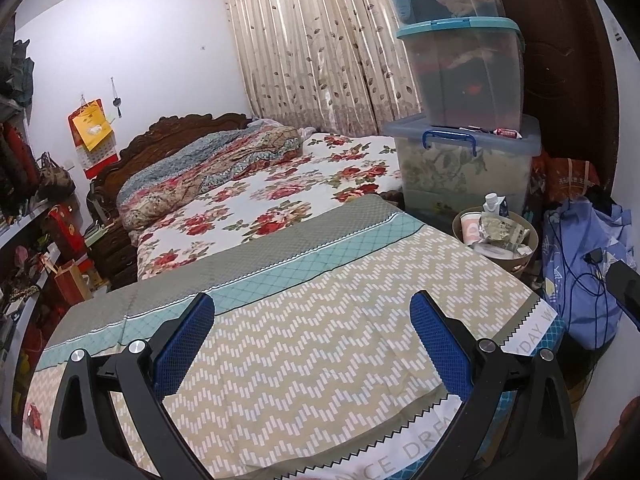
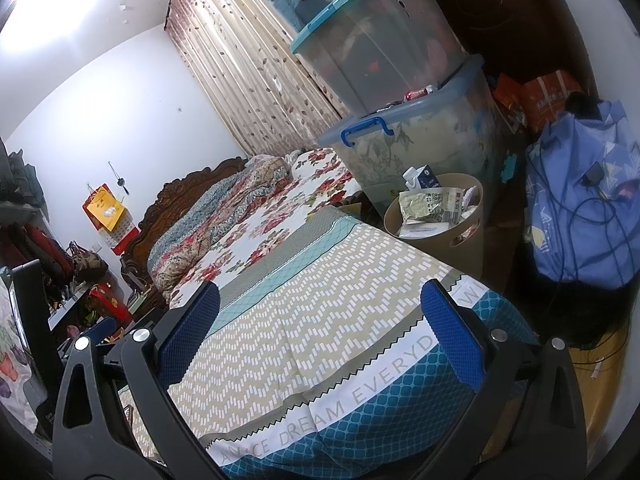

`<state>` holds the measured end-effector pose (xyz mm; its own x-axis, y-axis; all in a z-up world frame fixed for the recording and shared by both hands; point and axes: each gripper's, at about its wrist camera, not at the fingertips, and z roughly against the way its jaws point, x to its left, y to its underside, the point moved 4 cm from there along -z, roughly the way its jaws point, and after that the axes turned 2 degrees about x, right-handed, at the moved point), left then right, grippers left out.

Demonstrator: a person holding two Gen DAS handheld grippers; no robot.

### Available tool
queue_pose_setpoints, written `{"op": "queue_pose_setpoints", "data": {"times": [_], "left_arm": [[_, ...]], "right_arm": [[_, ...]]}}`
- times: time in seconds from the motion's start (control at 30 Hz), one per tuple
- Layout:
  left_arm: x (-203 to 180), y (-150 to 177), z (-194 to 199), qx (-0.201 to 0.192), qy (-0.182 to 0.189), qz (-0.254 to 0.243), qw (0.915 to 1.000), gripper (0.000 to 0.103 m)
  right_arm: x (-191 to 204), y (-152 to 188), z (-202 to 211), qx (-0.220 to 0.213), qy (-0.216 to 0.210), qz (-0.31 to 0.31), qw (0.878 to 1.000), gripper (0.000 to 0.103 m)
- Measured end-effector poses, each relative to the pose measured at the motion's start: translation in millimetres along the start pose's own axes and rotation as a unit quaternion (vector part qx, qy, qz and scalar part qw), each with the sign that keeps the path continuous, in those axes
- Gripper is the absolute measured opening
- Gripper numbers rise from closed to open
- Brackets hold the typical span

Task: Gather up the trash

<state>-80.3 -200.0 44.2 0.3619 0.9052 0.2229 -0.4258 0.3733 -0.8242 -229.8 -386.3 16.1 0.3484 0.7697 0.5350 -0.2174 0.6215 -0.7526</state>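
A round tan waste basket (image 1: 516, 262) (image 2: 444, 240) stands on the floor beyond the far right corner of the patterned cloth surface. It holds crumpled wrappers (image 1: 498, 230) (image 2: 424, 204), a paper cup (image 1: 470, 227) and a small carton (image 1: 496, 204) (image 2: 424, 178). My left gripper (image 1: 312, 344) hovers open over the zigzag cloth (image 1: 304, 340), nothing between its blue pads. My right gripper (image 2: 320, 332) is also open and empty above the same cloth (image 2: 304, 332), nearer the edge printed with letters. No loose trash shows on the cloth.
Stacked clear storage boxes (image 1: 464, 68) (image 2: 384, 60) rise behind the basket. A bed with a floral sheet (image 1: 280, 188) (image 2: 276, 216) lies ahead. A blue bag with cables (image 1: 588, 264) (image 2: 584, 208) sits right of the basket. Cluttered shelves (image 1: 28, 216) line the left wall.
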Motion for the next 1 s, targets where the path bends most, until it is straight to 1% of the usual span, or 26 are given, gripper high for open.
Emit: {"op": "queue_pose_setpoints", "data": {"times": [0.5,1.0], "left_arm": [[4.5,-0.5,-0.6,-0.002,-0.006,0.006,1.0000,0.094],[0.7,0.0,2.4,-0.004,-0.006,-0.002,1.0000,0.094]], "right_arm": [[1.5,0.9,-0.3,0.000,0.000,0.000,1.000,0.099],[4.3,4.0,-0.3,-0.001,-0.001,0.000,1.000,0.099]]}}
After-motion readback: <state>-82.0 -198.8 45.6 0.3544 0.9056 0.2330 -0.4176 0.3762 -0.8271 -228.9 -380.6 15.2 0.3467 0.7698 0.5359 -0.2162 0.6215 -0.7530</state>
